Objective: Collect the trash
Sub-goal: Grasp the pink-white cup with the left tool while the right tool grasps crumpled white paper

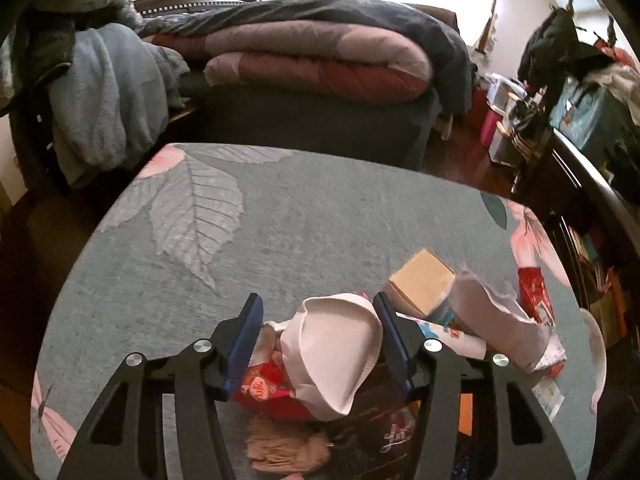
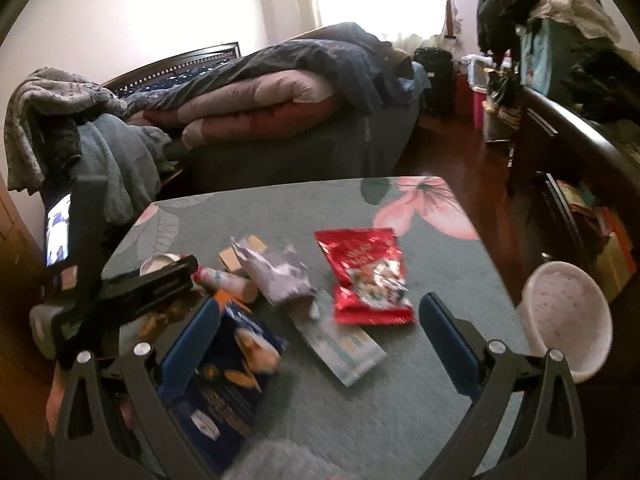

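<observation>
Where wrappers (image 2: 366, 276) crowd, a bowl (image 2: 568, 320) stands apart.

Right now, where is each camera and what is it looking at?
Left wrist: on the left gripper, looking down at a white cup between its fingers.
Right wrist: on the right gripper, open over the table, facing a red snack bag; the left gripper shows too.
Both see the table and bed.

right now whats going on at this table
A person with a gripper in each hand is clearing trash off the floral table. The left gripper has its fingers around a squashed white paper cup. The right gripper is open over a pale wrapper, beside a red snack bag.
</observation>
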`<state>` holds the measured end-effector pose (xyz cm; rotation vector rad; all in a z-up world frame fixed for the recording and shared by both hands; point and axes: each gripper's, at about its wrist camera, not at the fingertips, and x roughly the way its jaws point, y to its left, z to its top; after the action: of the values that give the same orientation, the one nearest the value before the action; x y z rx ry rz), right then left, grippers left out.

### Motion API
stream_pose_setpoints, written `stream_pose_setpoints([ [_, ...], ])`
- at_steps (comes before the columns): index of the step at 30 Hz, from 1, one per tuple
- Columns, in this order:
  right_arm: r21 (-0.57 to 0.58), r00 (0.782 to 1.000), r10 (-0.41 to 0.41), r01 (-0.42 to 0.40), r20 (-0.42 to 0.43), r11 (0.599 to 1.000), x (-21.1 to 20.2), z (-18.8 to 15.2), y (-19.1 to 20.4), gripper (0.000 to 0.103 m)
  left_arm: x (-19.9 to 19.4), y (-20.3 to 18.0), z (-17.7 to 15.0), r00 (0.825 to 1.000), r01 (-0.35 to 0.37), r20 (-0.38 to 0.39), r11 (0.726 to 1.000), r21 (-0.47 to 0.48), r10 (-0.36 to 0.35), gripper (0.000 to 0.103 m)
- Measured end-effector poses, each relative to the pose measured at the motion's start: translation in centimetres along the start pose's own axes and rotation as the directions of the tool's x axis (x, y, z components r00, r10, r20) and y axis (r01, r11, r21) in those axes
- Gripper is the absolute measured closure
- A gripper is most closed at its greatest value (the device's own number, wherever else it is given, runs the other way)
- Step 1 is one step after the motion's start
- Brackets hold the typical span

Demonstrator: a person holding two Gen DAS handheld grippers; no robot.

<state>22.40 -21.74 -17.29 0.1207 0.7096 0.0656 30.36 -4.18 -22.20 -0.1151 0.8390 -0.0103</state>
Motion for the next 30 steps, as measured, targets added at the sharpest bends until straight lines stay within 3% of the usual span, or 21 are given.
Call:
stream_pose_setpoints([
  [7,-0.017,0.992,0.065,-0.067,-0.108,0.998,5.1,1.9,2.2,0.005,-2.4,2.5,0.2,0.998,0.004,0.066,0.999,-0.053,-0.001,0.047],
  [11,-0.036,0.985,0.045,-0.052,-0.165,0.998,7.9,2.1,3.3,0.019,-3.5,4.0,0.0,0.996,0.026,0.081,0.996,-0.080,-0.020,0.047],
  [14,-0.019,0.974,0.063,-0.069,-0.217,0.997,10.1,2.1,3.7,0.038,-4.2,5.0,-0.2,0.996,0.047,0.086,0.994,-0.094,-0.039,0.047],
  [16,-0.004,0.973,0.091,-0.094,-0.213,0.996,10.1,2.1,3.6,0.062,-4.5,5.3,-0.3,0.995,0.053,0.090,0.994,-0.094,-0.045,0.047],
  [17,-0.006,0.974,0.090,-0.094,-0.206,0.996,9.9,2.1,3.7,0.065,-4.7,5.4,-0.4,0.995,0.055,0.093,0.994,-0.095,-0.046,0.047],
  [22,-0.008,0.985,0.090,-0.092,-0.145,0.996,8.0,2.0,3.6,0.067,-5.6,5.8,-0.5,0.993,0.071,0.104,0.993,-0.090,-0.062,0.047],
  [24,-0.012,0.989,0.088,-0.090,-0.118,0.996,6.6,2.0,3.5,0.073,-6.3,5.8,-0.6,0.991,0.078,0.112,0.993,-0.087,-0.068,0.047],
  [30,-0.006,0.993,0.108,-0.108,-0.056,0.994,2.2,1.4,2.9,0.072,-9.1,4.7,-0.8,0.984,0.109,0.145,0.992,-0.063,-0.099,0.046],
])
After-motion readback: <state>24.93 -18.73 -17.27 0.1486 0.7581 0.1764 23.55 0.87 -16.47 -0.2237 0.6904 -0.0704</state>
